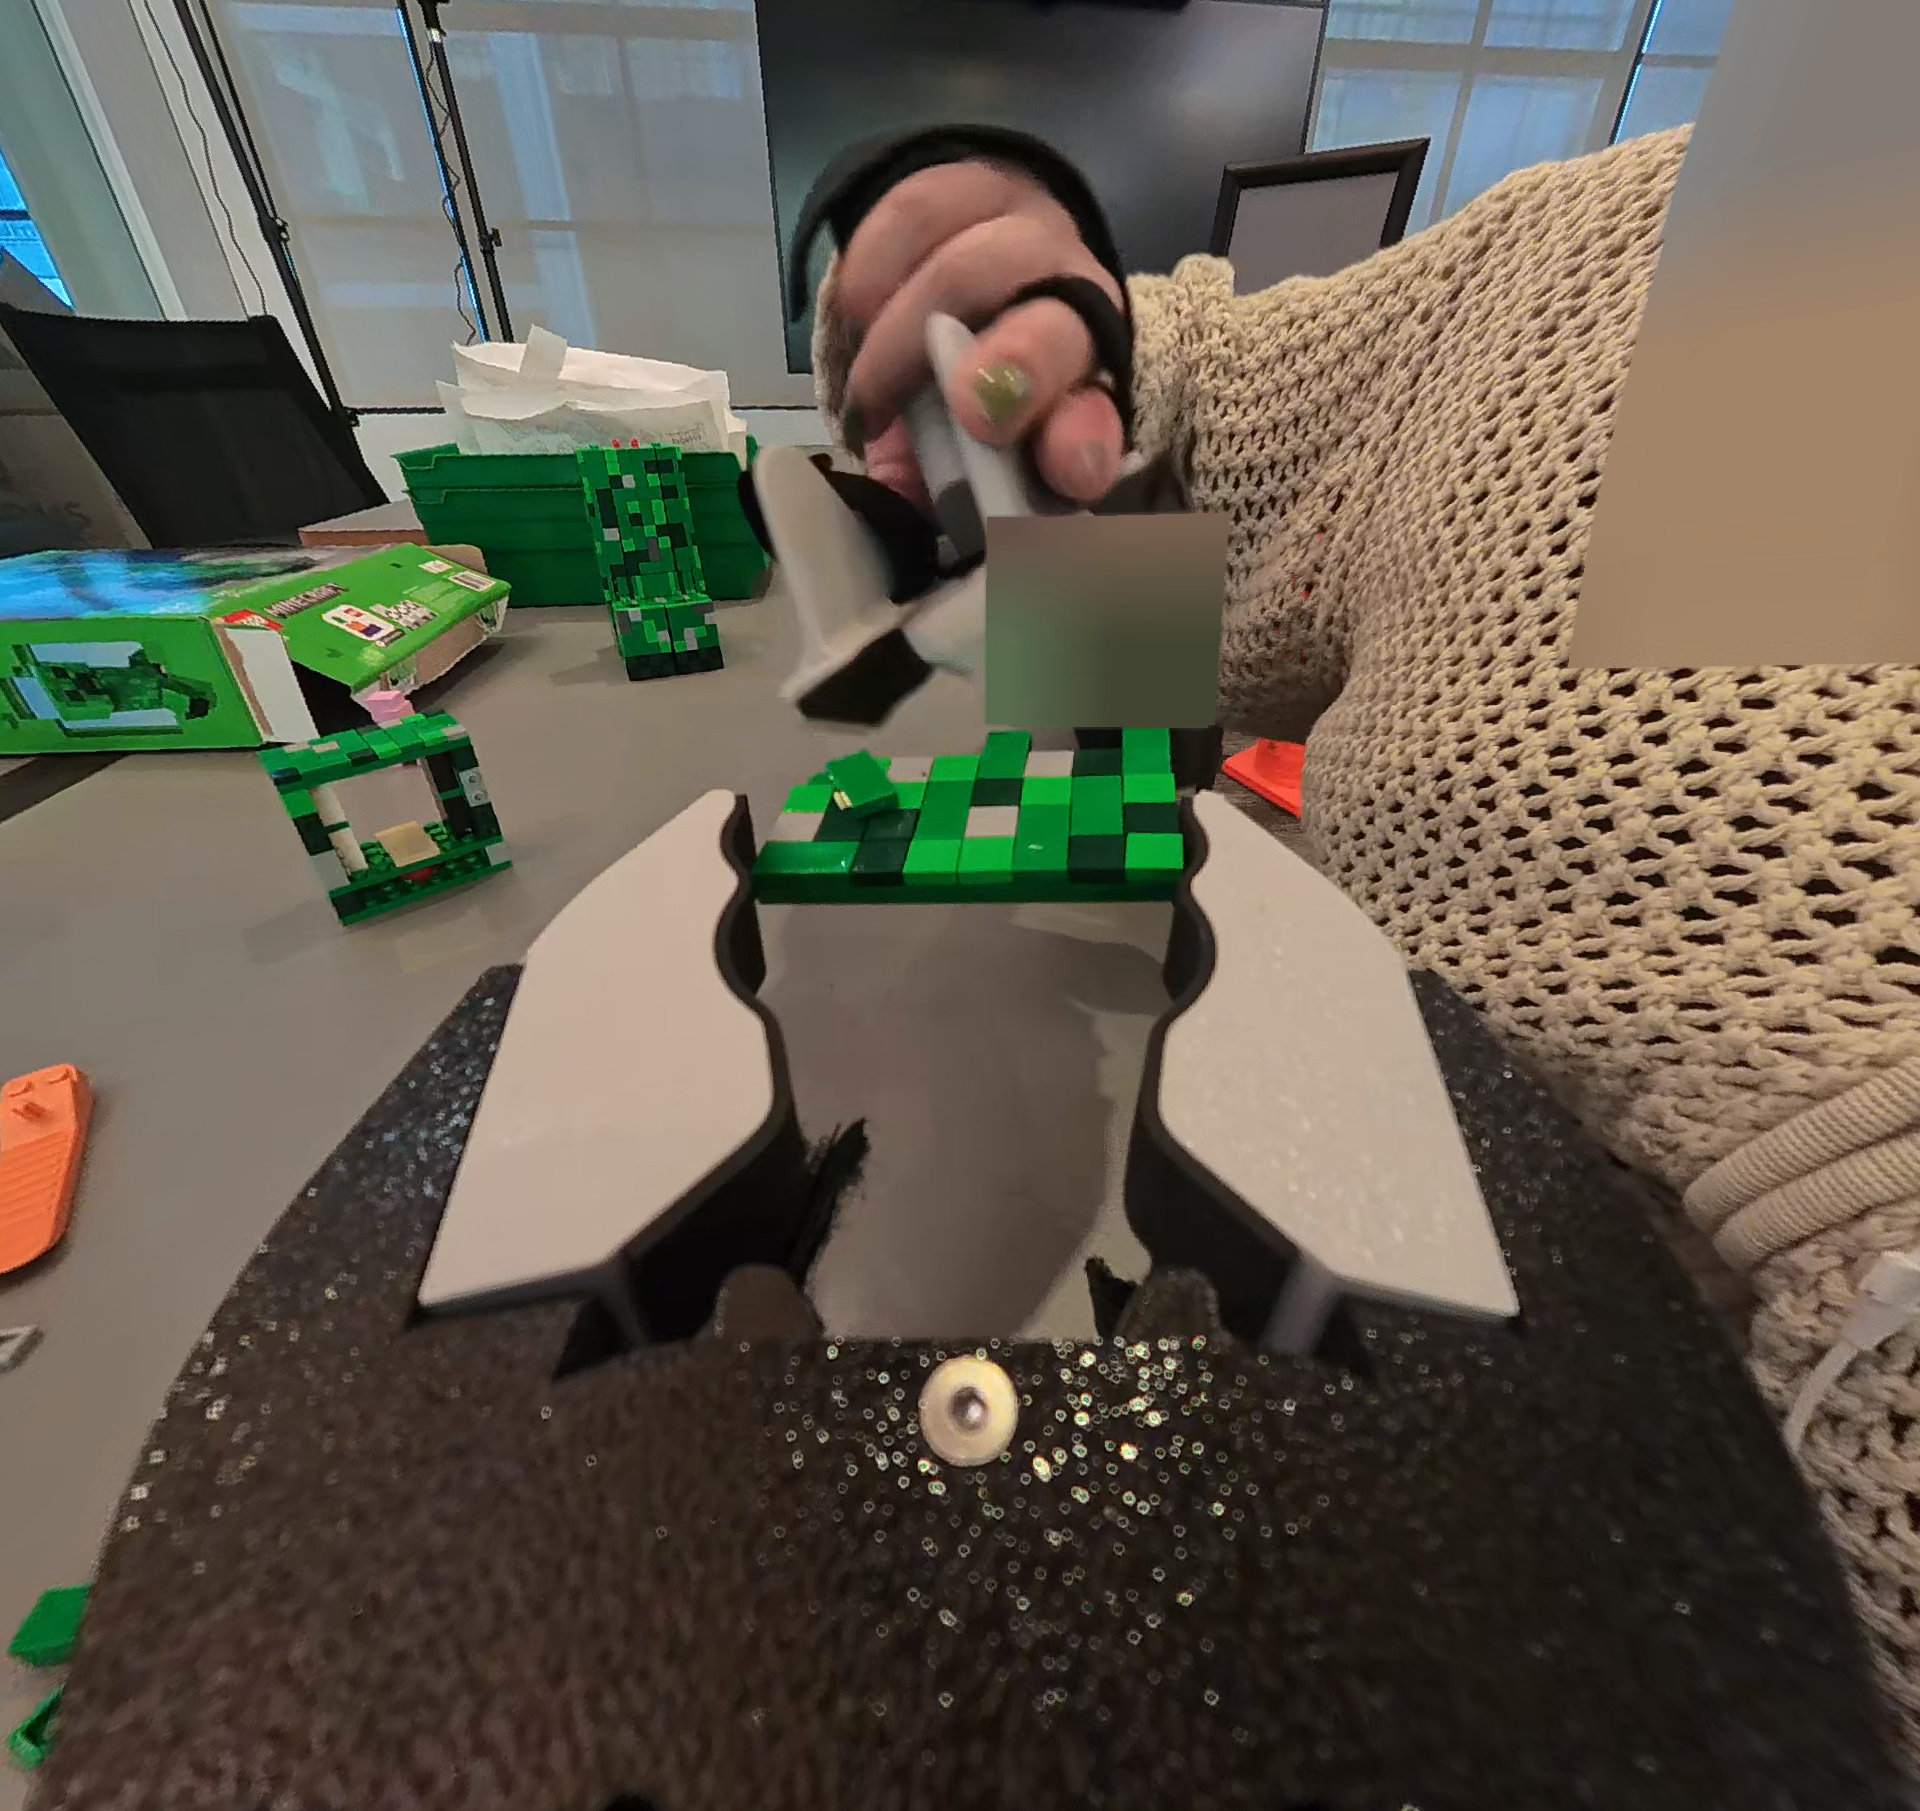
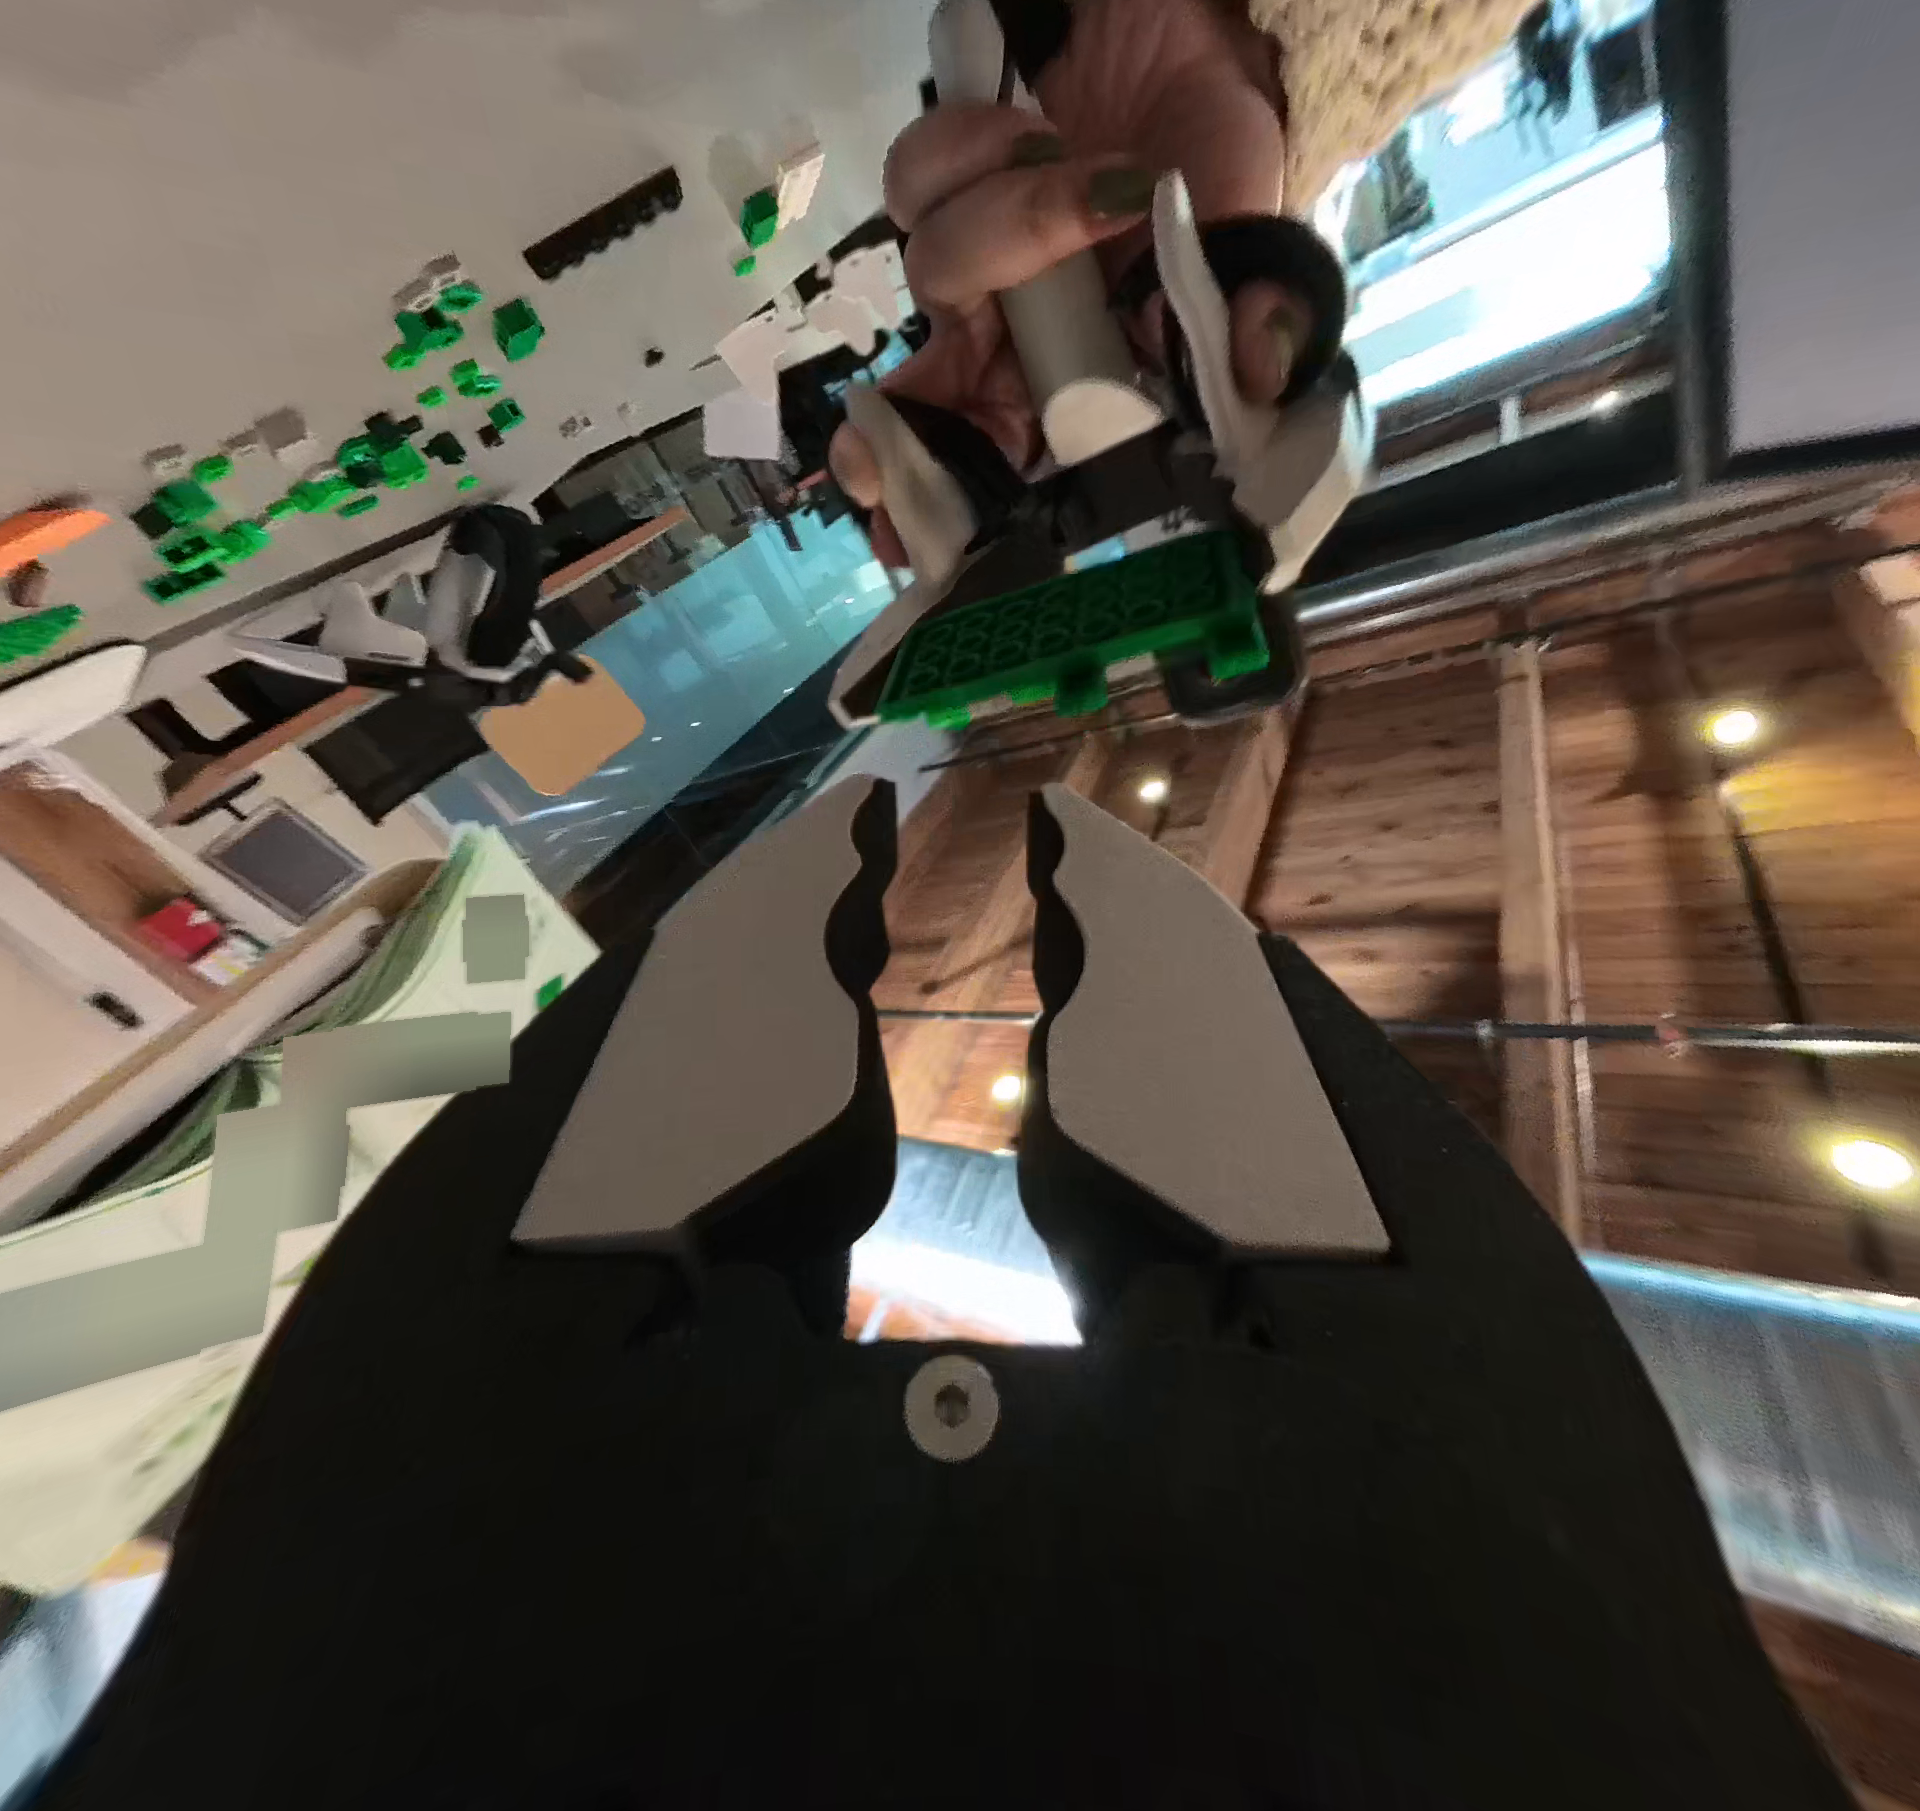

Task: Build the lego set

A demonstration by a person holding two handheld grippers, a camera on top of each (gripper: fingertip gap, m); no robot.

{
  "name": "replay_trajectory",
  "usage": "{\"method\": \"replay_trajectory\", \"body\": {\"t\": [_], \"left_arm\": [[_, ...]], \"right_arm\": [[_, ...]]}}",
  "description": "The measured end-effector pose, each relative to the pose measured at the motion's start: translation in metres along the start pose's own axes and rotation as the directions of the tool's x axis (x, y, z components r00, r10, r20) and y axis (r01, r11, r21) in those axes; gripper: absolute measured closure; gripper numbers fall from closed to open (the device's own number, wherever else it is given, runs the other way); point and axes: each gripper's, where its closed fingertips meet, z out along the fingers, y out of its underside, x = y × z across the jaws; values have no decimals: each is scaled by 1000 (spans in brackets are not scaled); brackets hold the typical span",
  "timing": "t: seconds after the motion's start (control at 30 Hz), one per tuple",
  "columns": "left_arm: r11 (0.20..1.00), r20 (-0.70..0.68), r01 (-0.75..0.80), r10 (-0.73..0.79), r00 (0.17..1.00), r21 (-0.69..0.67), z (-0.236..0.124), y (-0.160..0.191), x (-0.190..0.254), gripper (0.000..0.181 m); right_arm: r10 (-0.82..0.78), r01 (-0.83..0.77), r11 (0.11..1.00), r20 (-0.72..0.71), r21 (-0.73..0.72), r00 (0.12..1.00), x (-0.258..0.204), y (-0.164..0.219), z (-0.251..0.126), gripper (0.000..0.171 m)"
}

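My left gripper (image 1: 966,857) is shut on a flat plate tiled in light green, dark green and grey (image 1: 997,826), gripping its left and right edges and holding it level above the table. A small loose green tile (image 1: 862,782) lies tilted on the plate's far left corner. My right gripper (image 1: 894,639), blurred, hovers just above that tile. In the right wrist view its jaws (image 2: 956,805) stand a narrow gap apart with nothing between them. That view also shows the plate's green underside (image 2: 1070,634) in the left gripper (image 2: 1060,691).
On the grey table (image 1: 156,982) stand a green blocky figure (image 1: 649,556), an open green set box (image 1: 239,639), a small green frame build (image 1: 390,816) and stacked green bins (image 1: 499,504). An orange brick separator (image 1: 36,1169) lies left. Loose green bricks (image 2: 312,483) are scattered about.
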Motion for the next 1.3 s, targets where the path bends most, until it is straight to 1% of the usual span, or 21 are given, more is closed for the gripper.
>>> {"method": "replay_trajectory", "body": {"t": [0.07, 0.1, 0.13, 0.17, 0.2, 0.23, 0.27, 0.3, 0.37, 0.47, 0.53, 0.57, 0.7, 0.87, 0.93, 1.07, 1.3], "left_arm": [[1000, -12, -7, 8, 1000, 5, -1, -2, 2, 105], [1000, -25, -13, 13, 1000, 11, -1, -4, 5, 105], [1000, -42, -17, 18, 999, 18, -2, -5, 8, 105], [1000, -66, -17, 19, 998, 25, -2, -7, 11, 105], [999, -94, -13, 16, 995, 30, -2, -8, 16, 105], [999, -126, -5, 9, 992, 36, -3, -9, 20, 105], [999, -161, 8, -1, 987, 43, -3, -10, 25, 105], [999, -192, 21, -12, 981, 48, -3, -11, 30, 105], [998, -239, 41, -28, 971, 49, -2, -11, 37, 105], [997, -283, 59, -43, 958, 48, -2, -11, 44, 105], [996, -299, 69, -50, 953, 51, -2, -12, 46, 105], [996, -301, 69, -51, 952, 50, -2, -12, 46, 105], [997, -301, 70, -54, 952, 44, -2, -11, 47, 105], [997, -291, 74, -61, 955, 33, -1, -8, 45, 105], [997, -279, 71, -60, 958, 31, 0, -8, 43, 105], [997, -250, 72, -62, 966, 31, 1, -8, 39, 105], [997, -185, 72, -64, 981, 34, 0, -8, 28, 105]], "right_arm": [[114, -113, 993, 52, -26, 992, -8, 10, -5, 144], [226, -224, 974, 84, -31, 970, -12, 12, -8, 139], [382, -381, 924, 115, -26, 917, -13, 12, -12, 136], [555, -561, 828, 169, -14, 815, -14, 9, -16, 131], [705, -723, 691, 215, 5, 676, -9, 3, -18, 123], [813, -842, 538, 245, 27, 528, 0, 0, -20, 121], [874, -912, 406, 268, 54, 405, 11, -3, -21, 116], [906, -941, 326, 255, 90, 339, 23, -2, -20, 115], [918, -946, 282, 241, 157, 314, 39, -6, -18, 118], [926, -959, 192, 285, 207, 246, 53, -21, -11, 122], [935, -962, 177, 270, 206, 230, 53, -24, -4, 131], [931, -963, 180, 280, 201, 233, 50, -27, -2, 133], [933, -969, 147, 296, 200, 203, 47, -32, 4, 143], [932, -973, 150, 304, 177, 199, 43, -33, 8, 154], [933, -978, 132, 314, 159, 177, 40, -34, 8, 159], [944, -990, 71, 312, 118, 105, 35, -30, 9, 159], [964, -998, 42, 260, 42, 52, 24, -23, 12, 157]]}}
